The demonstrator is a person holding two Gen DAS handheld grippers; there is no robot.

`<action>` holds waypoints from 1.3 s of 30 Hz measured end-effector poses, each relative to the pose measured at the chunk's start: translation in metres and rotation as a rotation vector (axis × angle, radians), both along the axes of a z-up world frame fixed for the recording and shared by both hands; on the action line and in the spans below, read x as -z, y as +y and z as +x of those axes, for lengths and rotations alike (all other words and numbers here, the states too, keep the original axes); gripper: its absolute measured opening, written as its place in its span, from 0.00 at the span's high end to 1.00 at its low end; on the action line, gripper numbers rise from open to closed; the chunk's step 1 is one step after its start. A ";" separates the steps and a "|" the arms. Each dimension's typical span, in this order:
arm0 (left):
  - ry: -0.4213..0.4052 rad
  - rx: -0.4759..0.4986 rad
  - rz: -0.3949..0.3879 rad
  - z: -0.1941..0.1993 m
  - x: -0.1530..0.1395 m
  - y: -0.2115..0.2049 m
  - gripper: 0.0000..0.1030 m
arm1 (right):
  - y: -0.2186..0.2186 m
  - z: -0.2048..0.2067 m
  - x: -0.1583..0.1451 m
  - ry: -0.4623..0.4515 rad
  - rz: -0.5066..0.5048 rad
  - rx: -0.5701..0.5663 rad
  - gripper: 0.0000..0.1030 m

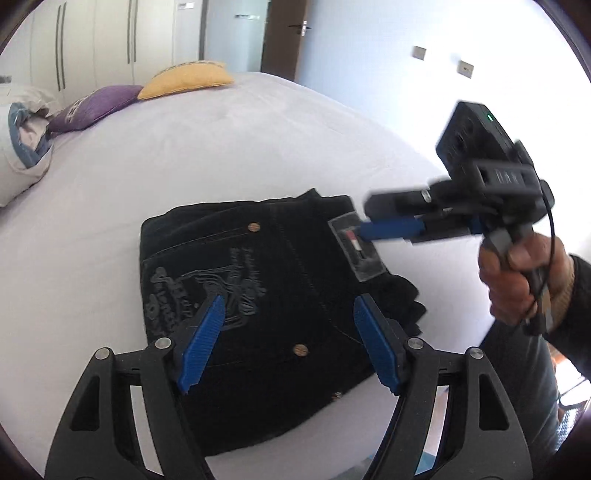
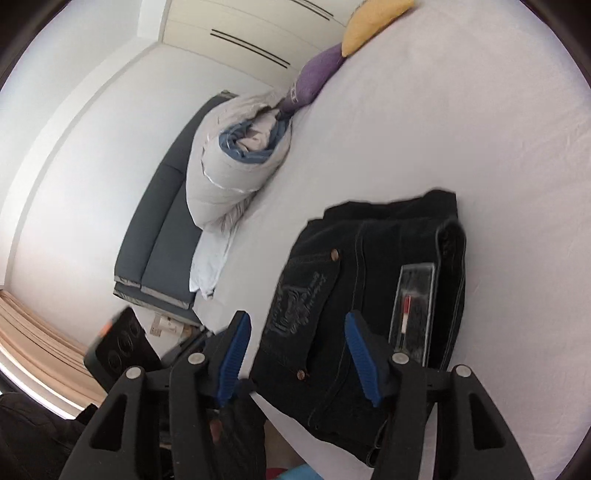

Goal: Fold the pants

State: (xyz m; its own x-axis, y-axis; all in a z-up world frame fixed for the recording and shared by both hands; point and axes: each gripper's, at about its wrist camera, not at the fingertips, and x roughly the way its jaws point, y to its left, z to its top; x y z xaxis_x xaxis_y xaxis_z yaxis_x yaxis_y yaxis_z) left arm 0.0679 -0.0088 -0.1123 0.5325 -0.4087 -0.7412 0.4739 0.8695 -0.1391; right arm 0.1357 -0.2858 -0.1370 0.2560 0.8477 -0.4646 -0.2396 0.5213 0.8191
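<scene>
The black jeans point(image 1: 266, 295) lie folded into a compact rectangle on the white bed point(image 1: 240, 147), back pocket embroidery and a waistband patch point(image 1: 356, 247) facing up. My left gripper point(image 1: 288, 325) is open and empty just above the folded pants. My right gripper, seen from the left wrist view point(image 1: 369, 230), hovers over the waistband patch, blurred. In the right wrist view my right gripper point(image 2: 295, 343) is open and empty above the jeans point(image 2: 369, 295).
A rolled grey duvet point(image 2: 229, 173), a purple cushion point(image 1: 92, 105) and a yellow cushion point(image 1: 184, 79) lie at the head of the bed. A grey headboard point(image 2: 155, 251) is beyond. A wardrobe and a door point(image 1: 280, 33) stand behind.
</scene>
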 end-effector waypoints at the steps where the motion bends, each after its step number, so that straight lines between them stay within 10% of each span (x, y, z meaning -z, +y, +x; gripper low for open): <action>1: 0.027 -0.016 0.006 0.007 0.007 -0.003 0.31 | 0.004 -0.002 0.014 0.041 -0.026 -0.004 0.43; 5: 0.128 -0.044 0.037 0.008 0.052 0.002 0.31 | 0.000 -0.019 0.048 0.062 -0.025 0.019 0.49; 11: 0.113 -0.055 -0.020 -0.008 0.044 0.021 0.31 | -0.024 -0.051 0.041 0.056 -0.011 0.064 0.48; 17: 0.039 -0.160 -0.080 -0.023 0.004 0.082 0.29 | -0.056 -0.065 0.017 0.040 -0.040 0.141 0.22; 33: 0.413 -0.179 -0.200 0.098 0.065 0.120 0.25 | -0.024 0.021 0.048 0.183 -0.208 0.151 0.15; 39: 0.475 -0.177 -0.232 0.110 0.066 0.115 0.59 | 0.003 0.033 0.047 0.188 -0.265 0.109 0.38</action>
